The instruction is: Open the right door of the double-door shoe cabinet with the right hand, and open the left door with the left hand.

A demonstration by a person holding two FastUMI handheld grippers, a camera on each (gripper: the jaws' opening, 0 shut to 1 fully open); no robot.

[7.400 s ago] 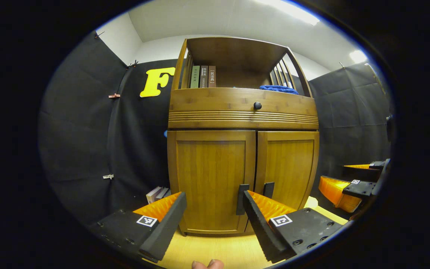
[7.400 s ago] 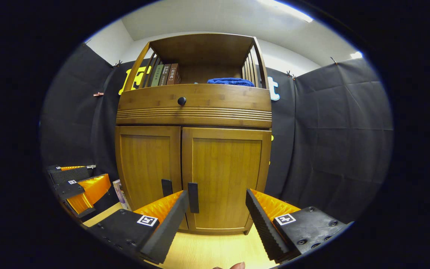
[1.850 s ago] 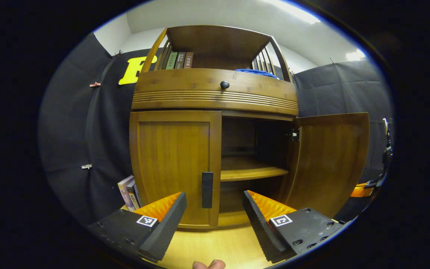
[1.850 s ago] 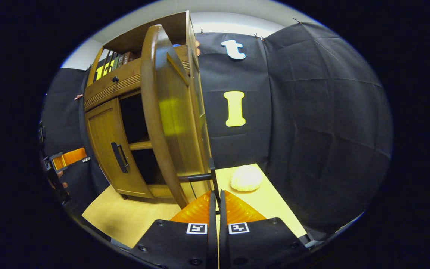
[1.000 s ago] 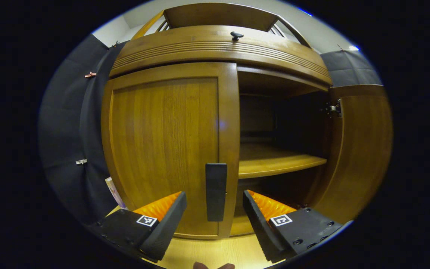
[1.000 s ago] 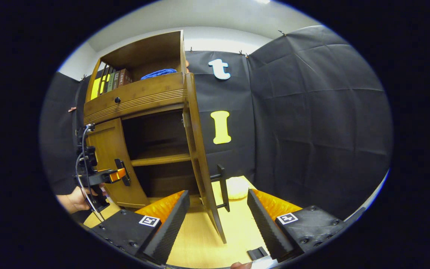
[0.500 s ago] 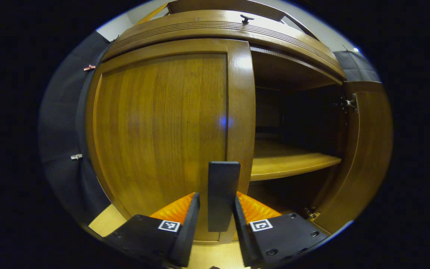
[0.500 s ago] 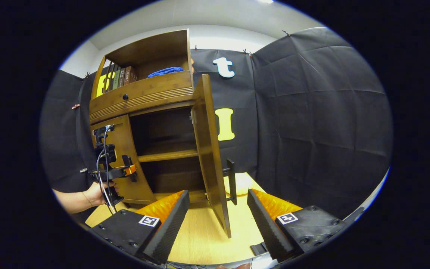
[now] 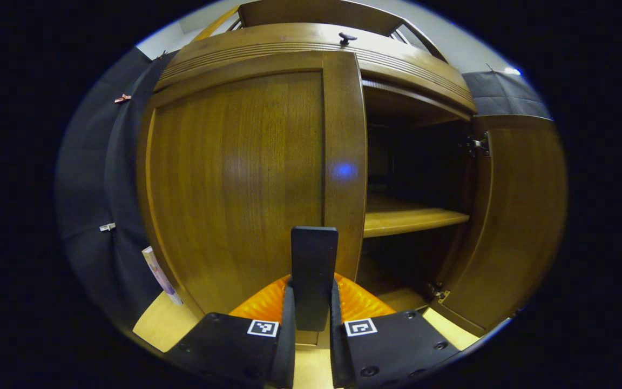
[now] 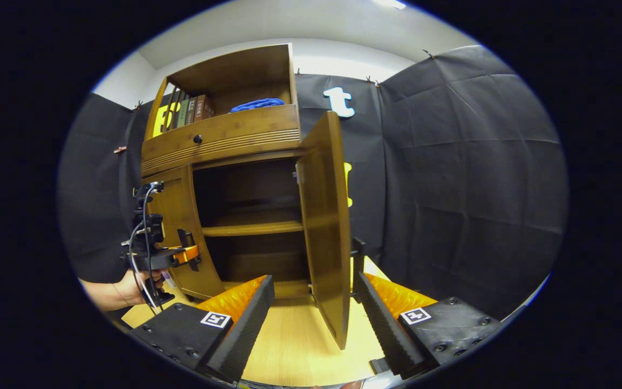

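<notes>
Since 0.5 s ago the left tongs [image 9: 311, 324] have closed fully onto the dark handle [image 9: 314, 275] of the left door [image 9: 235, 178], both fingers pressing its sides; that door sits shut or nearly so. Right tongs [image 10: 313, 310] hang wide open and empty, the swung-out right door [image 10: 326, 216] standing edge-on between their fingers. Inside the shoe cabinet [image 10: 224, 135], 1 shelf [image 9: 408, 217] shows. A hand [image 10: 139, 282] holds the left tongs.

Your left gripper [image 10: 184, 254] had a dark body trailing looped cables; your right gripper [image 10: 313, 310] bore square black-and-white markers and round screws.
</notes>
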